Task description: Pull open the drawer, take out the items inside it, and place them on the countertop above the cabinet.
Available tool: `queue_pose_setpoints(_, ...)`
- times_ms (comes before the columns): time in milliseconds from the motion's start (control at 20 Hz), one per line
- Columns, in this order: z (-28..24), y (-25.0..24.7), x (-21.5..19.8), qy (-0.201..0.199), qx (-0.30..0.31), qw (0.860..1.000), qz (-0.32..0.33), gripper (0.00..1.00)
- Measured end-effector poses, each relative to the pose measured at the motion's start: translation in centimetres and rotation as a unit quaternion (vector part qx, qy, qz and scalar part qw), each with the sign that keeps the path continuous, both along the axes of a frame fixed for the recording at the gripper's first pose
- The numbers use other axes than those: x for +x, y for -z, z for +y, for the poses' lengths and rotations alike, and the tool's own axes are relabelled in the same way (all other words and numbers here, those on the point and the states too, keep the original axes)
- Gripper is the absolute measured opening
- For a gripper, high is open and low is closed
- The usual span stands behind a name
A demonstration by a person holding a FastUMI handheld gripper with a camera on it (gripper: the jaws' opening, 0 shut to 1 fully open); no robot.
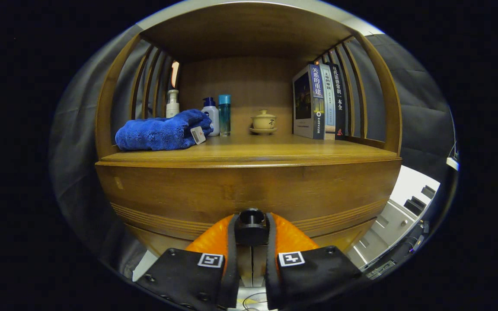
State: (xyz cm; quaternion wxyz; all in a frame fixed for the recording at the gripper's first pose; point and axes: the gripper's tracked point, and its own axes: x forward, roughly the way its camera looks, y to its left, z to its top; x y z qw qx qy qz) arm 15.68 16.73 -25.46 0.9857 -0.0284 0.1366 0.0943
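The wooden cabinet (249,190) stands right in front of me, its slatted sides curving up to a roof over an open shelf space. The broad face below the worktop (249,152) is the drawer front (188,194), with grooved lines running along its lower part; I cannot tell whether it sits fully closed, and whatever is inside it is hidden from me.

On the worktop, a row of upright books (318,103) stands at the right, against the slats. At the left lies a folded blue towel (160,131) with a small tag hanging off its near corner. Behind the towel, in the back left corner, a pale pump bottle (172,103) stands upright. Just beside the towel's right end are a white bottle with a dark blue cap (211,116) and a slim teal bottle (224,114), close together. Between those bottles and the books sits a small lidded cup on a saucer (263,122) — well apart from both.

My gripper (251,231) is down at the drawer front, and its fingers (231,246) are drawn in on the dark round knob (251,224) — one on each side, pressing it between them. The knob sits at the middle of the drawer front, low under the worktop's edge.
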Motion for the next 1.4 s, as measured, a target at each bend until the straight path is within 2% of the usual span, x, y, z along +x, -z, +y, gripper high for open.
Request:
queue_pose_setpoints(1100, -2.8, 0.2, -13.0, 0.001, -0.031, 0.999, 0.039, 0.33)
queue_pose_setpoints(1400, -3.4, 0.2, -16.1, 0.006, -0.017, 0.999, 0.049, 0.33)
